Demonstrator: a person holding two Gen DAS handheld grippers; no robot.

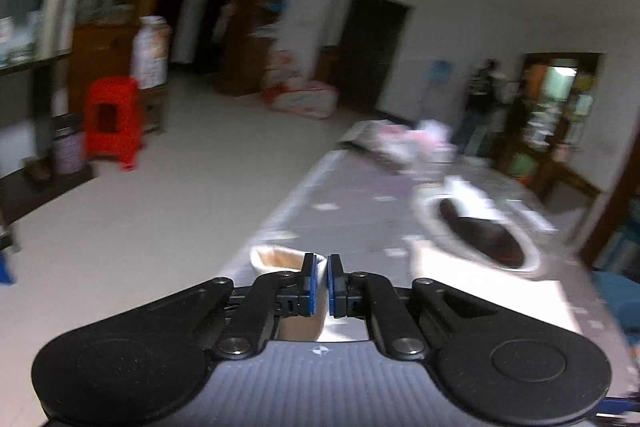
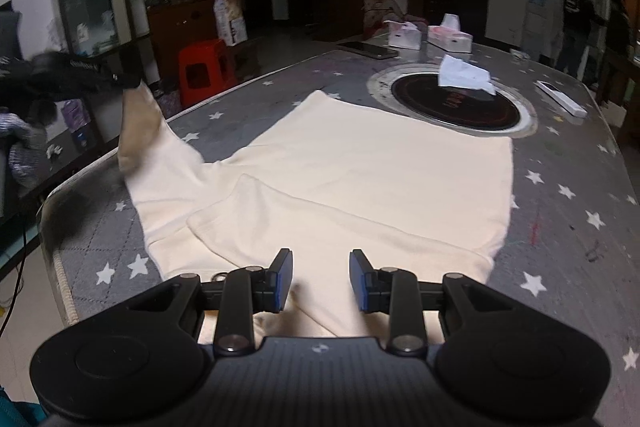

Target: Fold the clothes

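Observation:
A cream shirt (image 2: 360, 179) lies spread on the grey star-print table (image 2: 560, 211). One sleeve (image 2: 256, 215) is folded over the body near me. My left gripper (image 1: 322, 281) is shut on the cuff of the other sleeve (image 1: 276, 259); in the right wrist view it (image 2: 128, 81) holds that sleeve (image 2: 140, 131) lifted above the table's left edge. My right gripper (image 2: 320, 281) is open and empty, low over the shirt's near edge.
A round black cooktop (image 2: 456, 103) is set in the table beyond the shirt, with a white tissue (image 2: 464, 73) on it. Tissue boxes (image 2: 448, 37), a phone (image 2: 368, 50) and a white remote (image 2: 560, 99) lie farther back. A red stool (image 2: 202, 69) stands on the floor at the left.

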